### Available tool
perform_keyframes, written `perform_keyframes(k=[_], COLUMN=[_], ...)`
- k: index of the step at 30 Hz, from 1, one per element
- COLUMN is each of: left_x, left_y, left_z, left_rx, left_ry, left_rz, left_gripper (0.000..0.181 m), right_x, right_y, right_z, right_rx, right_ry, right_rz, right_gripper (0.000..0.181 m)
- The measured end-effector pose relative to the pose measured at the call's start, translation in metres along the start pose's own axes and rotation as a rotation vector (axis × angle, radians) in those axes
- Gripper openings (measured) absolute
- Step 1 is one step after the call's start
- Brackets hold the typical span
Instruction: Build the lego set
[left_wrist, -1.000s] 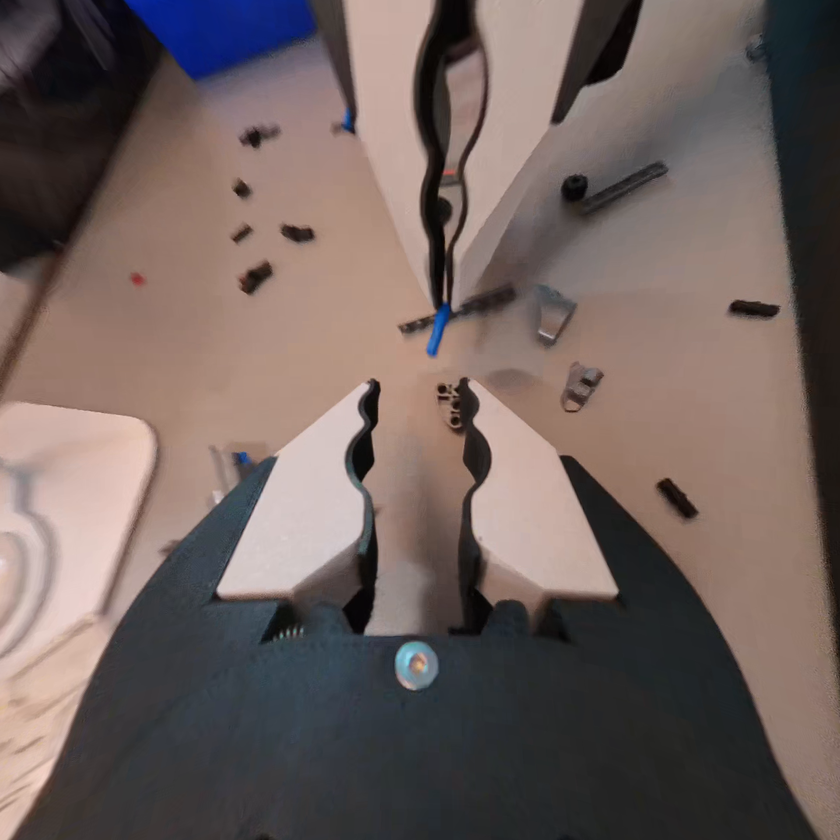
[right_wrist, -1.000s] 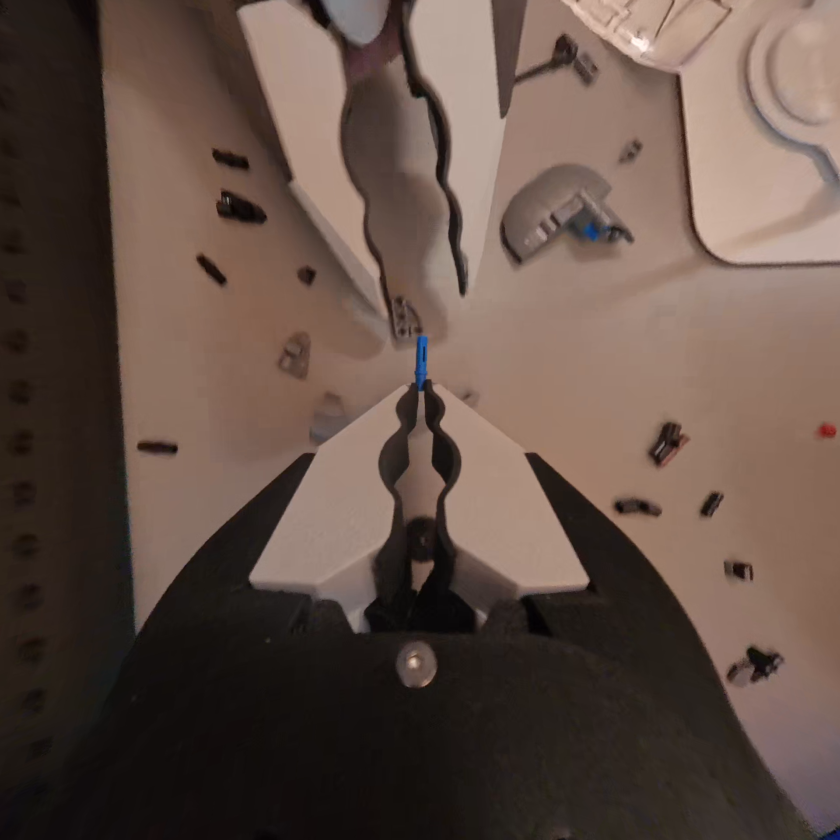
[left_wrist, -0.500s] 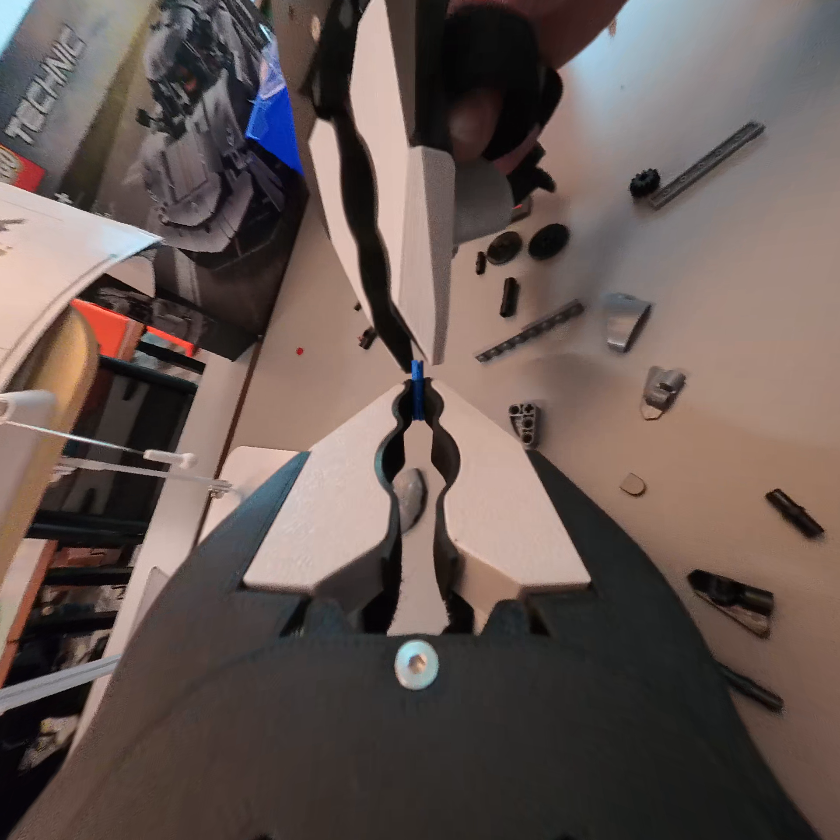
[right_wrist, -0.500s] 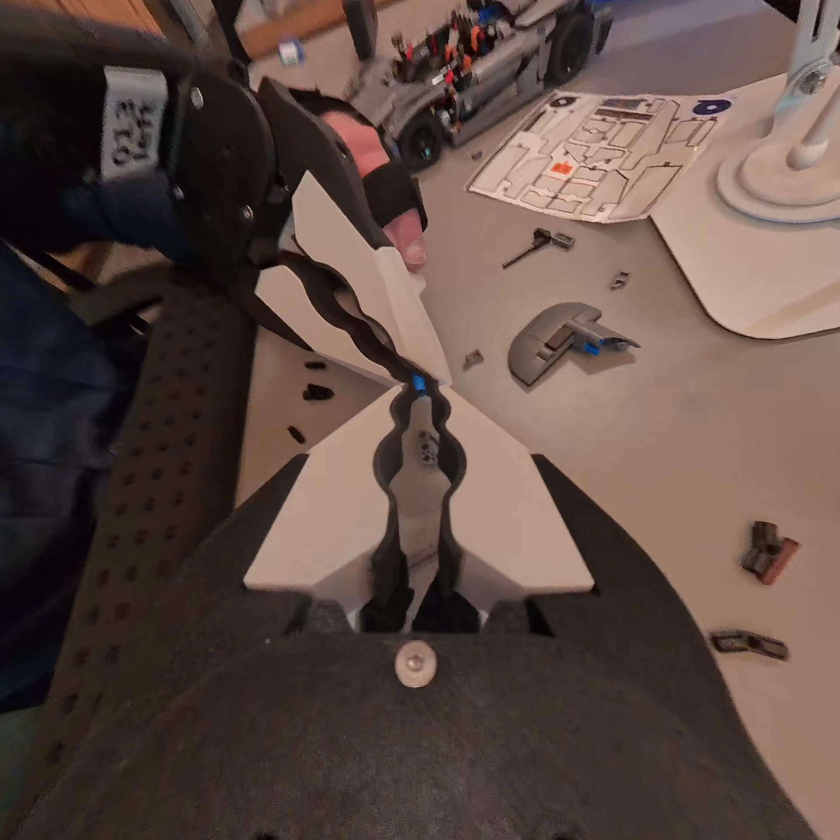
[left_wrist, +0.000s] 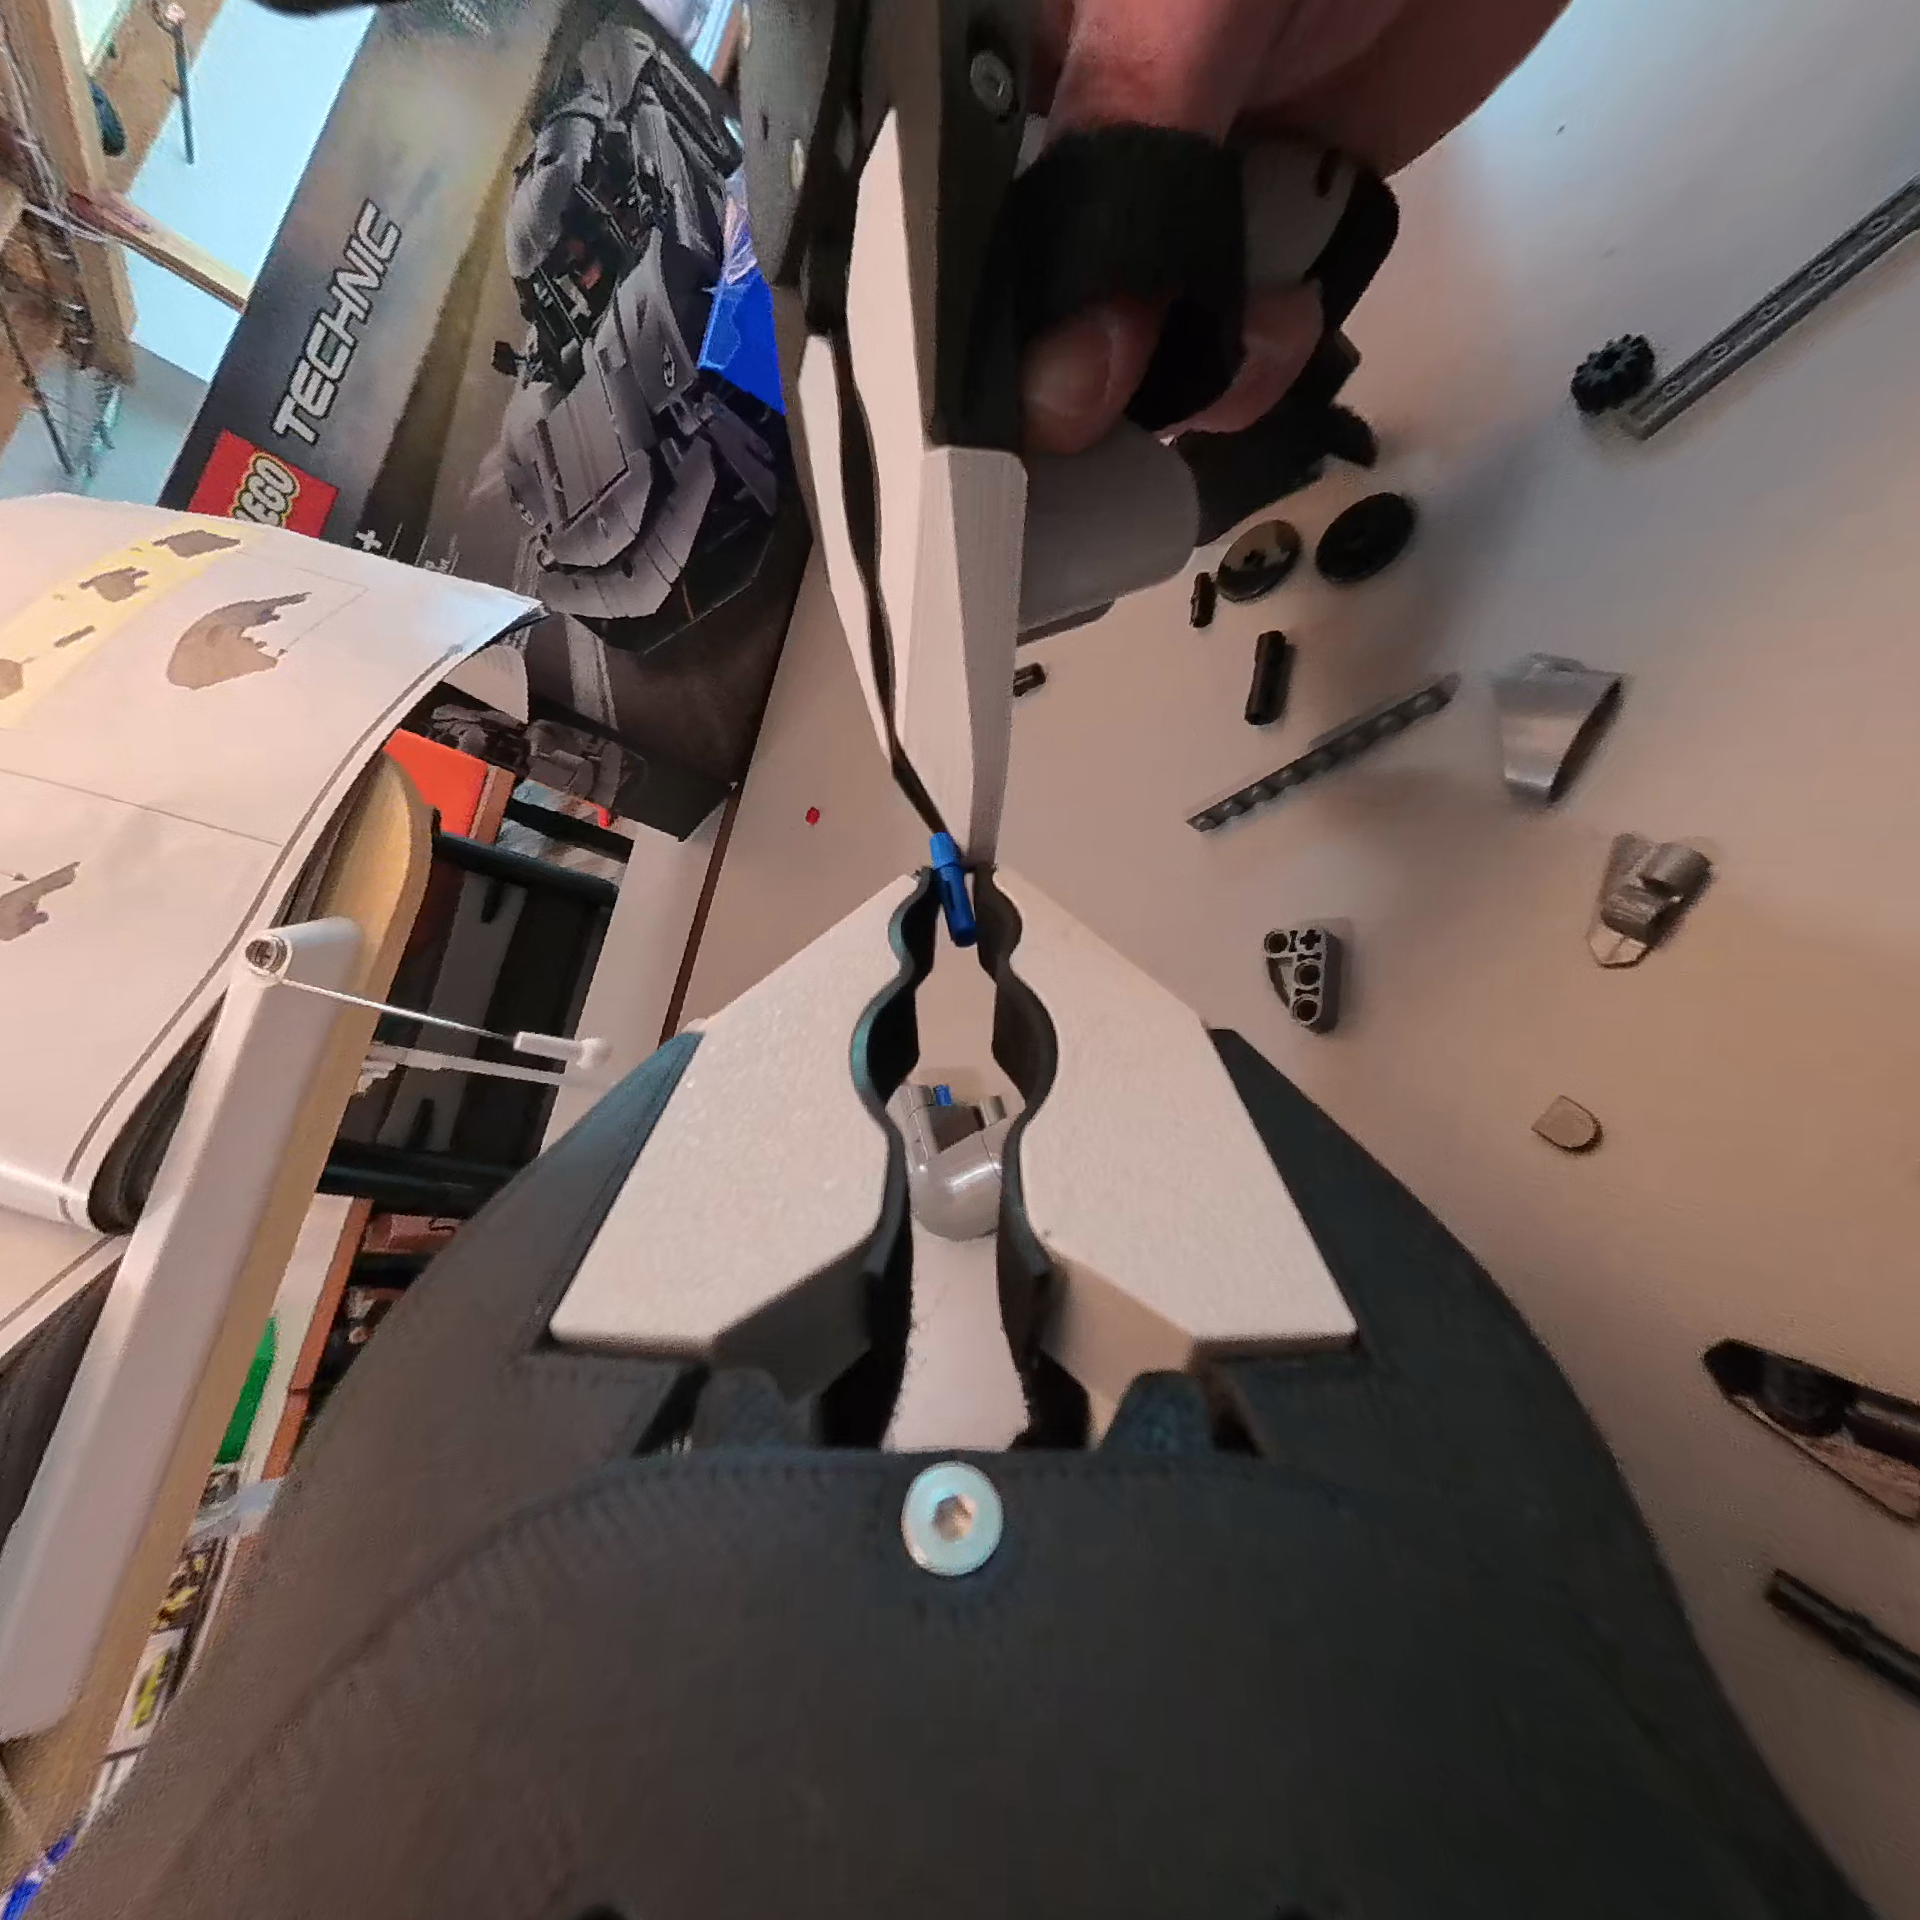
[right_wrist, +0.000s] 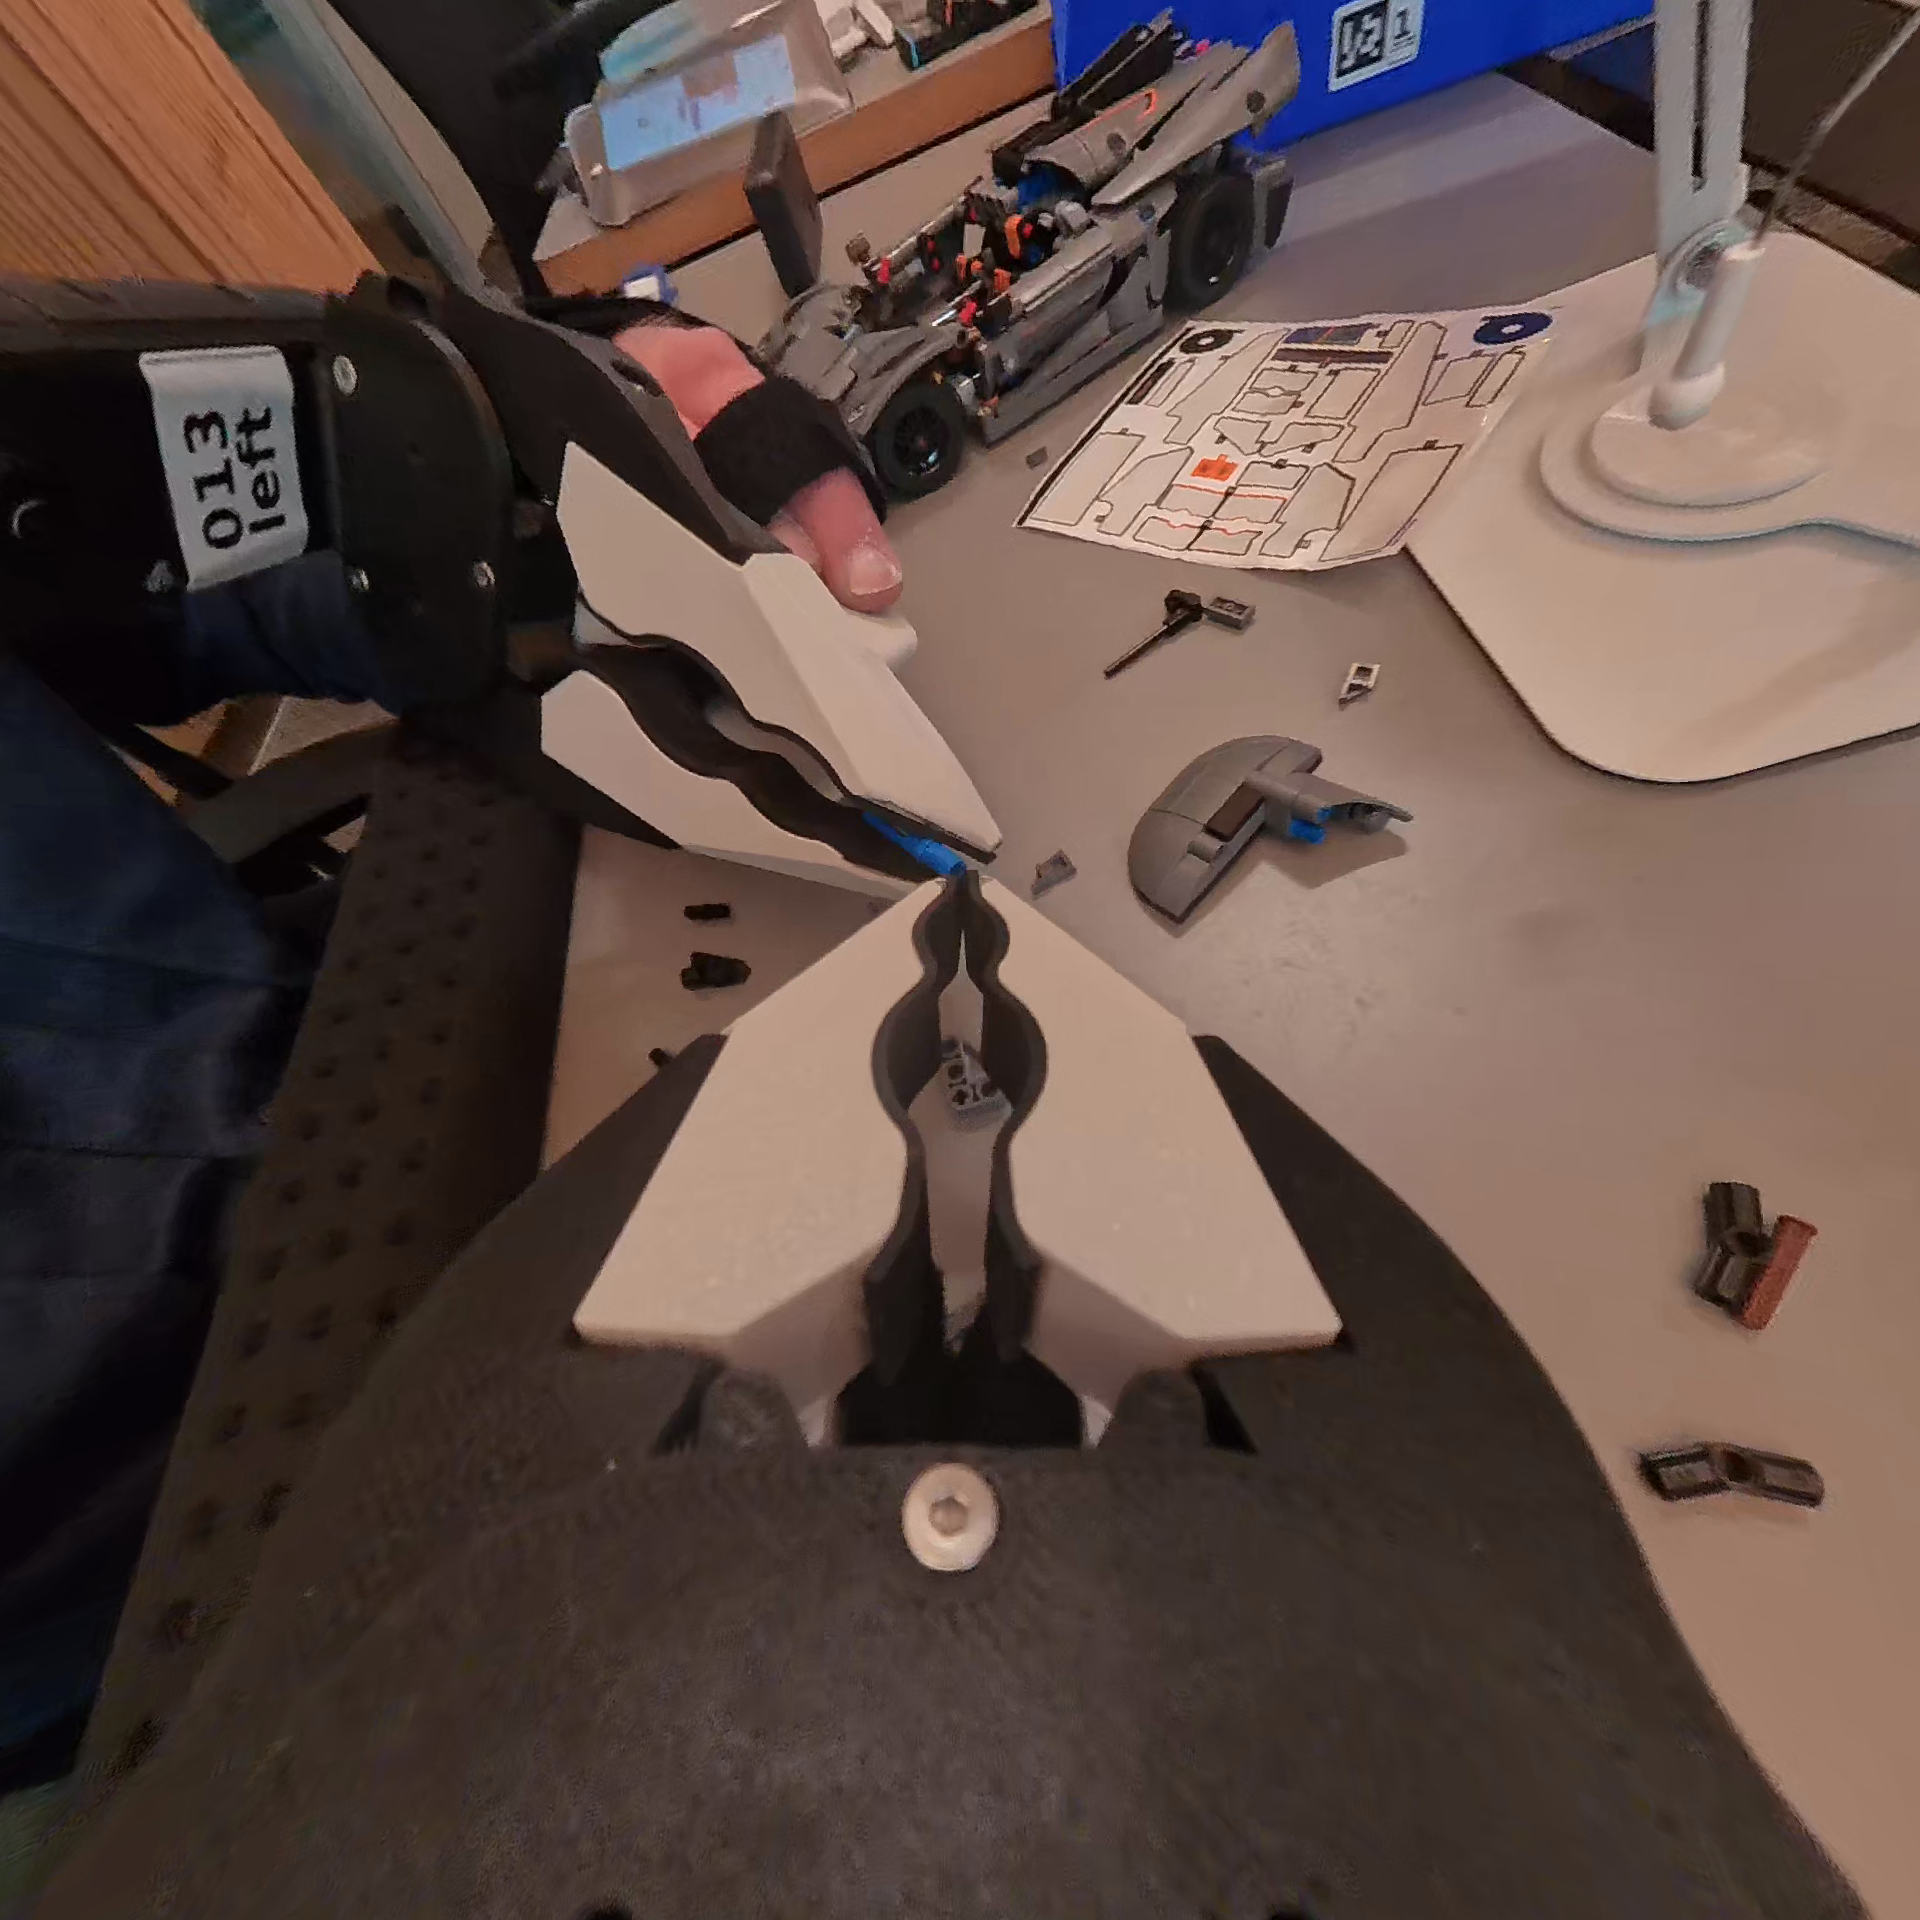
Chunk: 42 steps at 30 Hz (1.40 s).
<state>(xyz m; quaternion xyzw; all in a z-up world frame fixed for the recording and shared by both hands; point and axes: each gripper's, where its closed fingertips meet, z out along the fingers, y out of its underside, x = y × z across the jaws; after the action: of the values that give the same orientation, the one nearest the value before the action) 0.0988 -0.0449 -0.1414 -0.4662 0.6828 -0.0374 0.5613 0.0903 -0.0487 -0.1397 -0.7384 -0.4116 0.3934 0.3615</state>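
A small blue pin (left_wrist: 952, 896) sits between the tips of my left gripper (left_wrist: 951, 894), which is shut on it above the table. My right gripper (right_wrist: 961, 885) is shut tip to tip against the left one, its tips on the pin's far end (right_wrist: 920, 850). In the right wrist view the left gripper (right_wrist: 935, 842) comes in from the left, held by a hand. A grey curved sub-assembly (right_wrist: 1247, 821) lies on the table beyond. A partly built grey car (right_wrist: 1039, 260) stands at the back.
A sticker sheet (right_wrist: 1299, 447) and a white stand base (right_wrist: 1714, 623) lie at the back right. Loose pieces are scattered around: a small grey triangular piece (left_wrist: 1304, 977), grey beams (left_wrist: 1330, 758), a grey panel (left_wrist: 1548, 727), black connectors (right_wrist: 1745, 1257). The set's box (left_wrist: 468, 416) and an open booklet (left_wrist: 208, 727) stand left. Both grippers' tips are close together, under 4 cm apart. Left tips and right tips are each some 35 cm from the partly built grey car (right_wrist: 1039, 260).
A second ago only my right gripper held the pin and my left was open. The left has closed on the pin, and both grippers have lifted and tilted together.
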Motion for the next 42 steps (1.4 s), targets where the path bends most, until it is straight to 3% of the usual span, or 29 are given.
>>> perform_keyframes(k=[10,18,25,42], left_x=[-0.007,-0.006,-0.006,-0.011], left_y=[-0.002,-0.007,-0.007,-0.007], left_z=[-0.002,-0.002,-0.001,-0.001], left_rx=[0.019,0.04,0.046,0.061], left_ry=[-0.022,-0.028,-0.021,-0.028], left_rz=[-0.033,-0.017,-0.034,-0.069], left_gripper=[0.002,0.002,0.002,0.0], right_x=[-0.004,-0.002,-0.006,0.001], right_y=[-0.006,-0.012,-0.011,-0.011], right_z=[-0.004,-0.009,-0.008,-0.023], right_rx=[0.059,0.113,0.115,0.111], right_ry=[-0.047,-0.073,-0.094,-0.026], right_rz=[0.031,0.08,0.067,0.013], right_gripper=[0.0,0.012,0.003,0.002])
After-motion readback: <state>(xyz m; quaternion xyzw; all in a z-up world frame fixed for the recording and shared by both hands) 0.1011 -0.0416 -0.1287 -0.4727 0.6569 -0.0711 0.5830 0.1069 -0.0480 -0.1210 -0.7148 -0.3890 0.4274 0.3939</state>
